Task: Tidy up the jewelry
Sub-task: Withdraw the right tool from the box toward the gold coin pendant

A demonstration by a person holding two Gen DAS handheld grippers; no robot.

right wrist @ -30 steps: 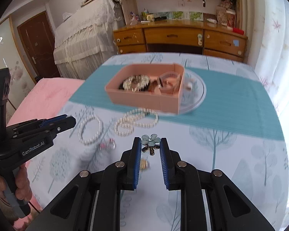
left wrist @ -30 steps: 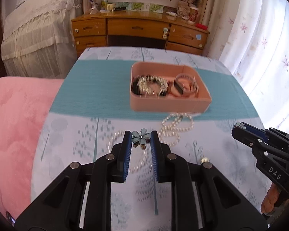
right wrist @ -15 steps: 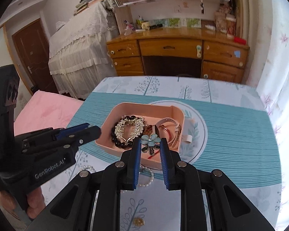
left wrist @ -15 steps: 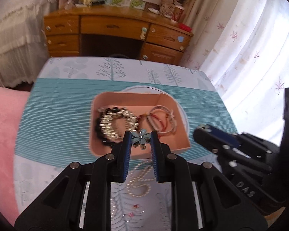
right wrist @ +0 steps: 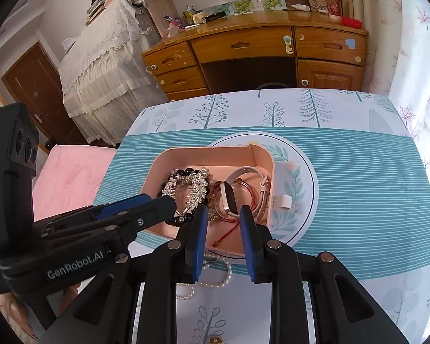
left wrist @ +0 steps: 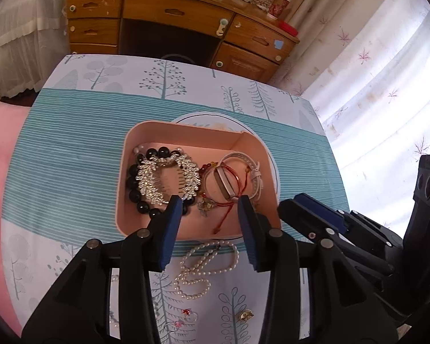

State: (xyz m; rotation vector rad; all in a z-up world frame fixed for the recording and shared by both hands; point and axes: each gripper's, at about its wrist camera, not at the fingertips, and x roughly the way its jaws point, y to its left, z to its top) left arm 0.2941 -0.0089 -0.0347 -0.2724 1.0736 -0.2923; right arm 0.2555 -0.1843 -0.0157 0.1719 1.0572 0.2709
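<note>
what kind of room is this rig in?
Looks like a home bedroom. A wooden desk with drawers stands against the wall, a pink blanket lies beside the table, and sheer curtains cover a window.

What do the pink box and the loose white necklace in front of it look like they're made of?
Pink box: likely matte plastic, given its smooth, thin moulded walls and rounded corners. White necklace: looks like small pearl or imitation pearl beads with a soft sheen; which, the views cannot show.
</note>
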